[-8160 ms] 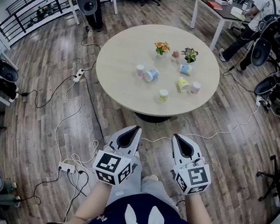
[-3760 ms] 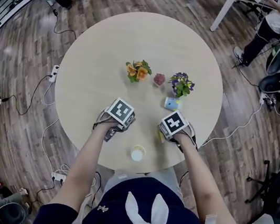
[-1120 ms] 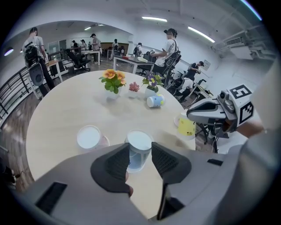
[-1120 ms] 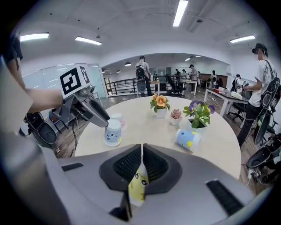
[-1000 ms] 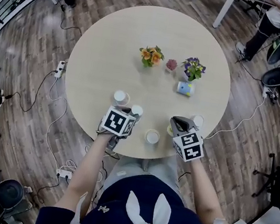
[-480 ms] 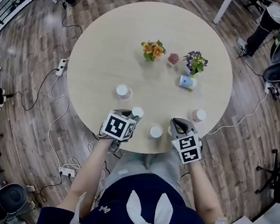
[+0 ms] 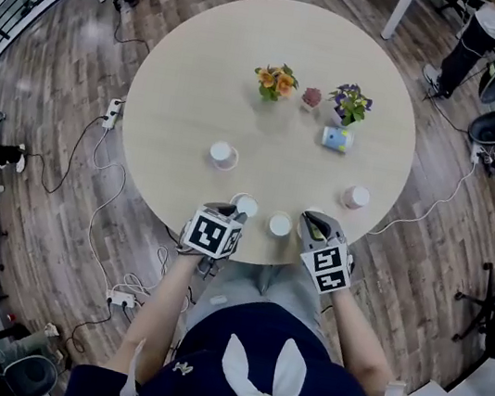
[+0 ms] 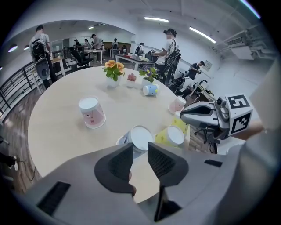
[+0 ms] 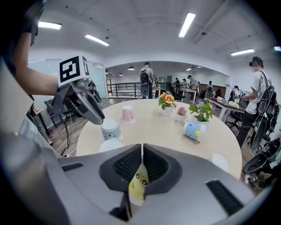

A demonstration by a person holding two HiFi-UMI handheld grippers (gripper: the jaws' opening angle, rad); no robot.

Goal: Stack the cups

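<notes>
My right gripper (image 7: 312, 220) is shut on the wall of a yellow cup (image 9: 138, 182) with a face print, at the table's near edge. Left of it, a second yellow cup (image 7: 280, 224) and a blue-and-white cup (image 7: 246, 205) stand upside down. My left gripper (image 7: 223, 210) sits just behind the blue-and-white cup (image 8: 139, 137). Its jaws have just been closing, with only bare table in the narrow gap between them. Its fingertips hide the cup's lower part, so I cannot tell if they touch it.
A pink-printed cup (image 7: 222, 153) stands upside down left of centre and a pink cup (image 7: 356, 196) at the right edge. A blue cup (image 7: 336, 139) lies on its side by three small flower pots (image 7: 312, 95). Cables and office chairs ring the round table (image 7: 181, 87).
Both grippers have drawn back toward the near edge. The blue-and-white cup has come nearer that edge with the left gripper. The other cups have not moved.
</notes>
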